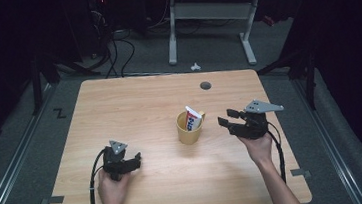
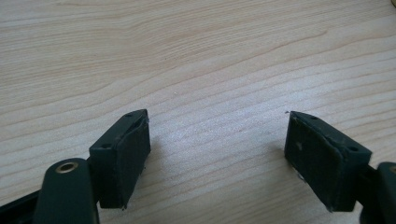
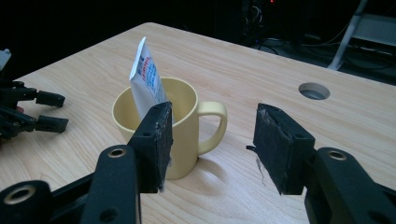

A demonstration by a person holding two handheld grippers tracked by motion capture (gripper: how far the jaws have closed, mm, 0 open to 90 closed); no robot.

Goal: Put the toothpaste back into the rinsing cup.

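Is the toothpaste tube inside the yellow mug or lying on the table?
Inside. The toothpaste tube stands in the yellow mug, leaning on its rim, with its flat crimped end sticking up above it.

The mug stands on the table, near its middle. A toothpaste tube stands upright inside the mug, leaning on its rim. The left gripper lies left of the mug and nearer the person, well apart. The right gripper is just right of the mug, facing its handle. Behind the mug, toward the far edge, sits a cable hole.
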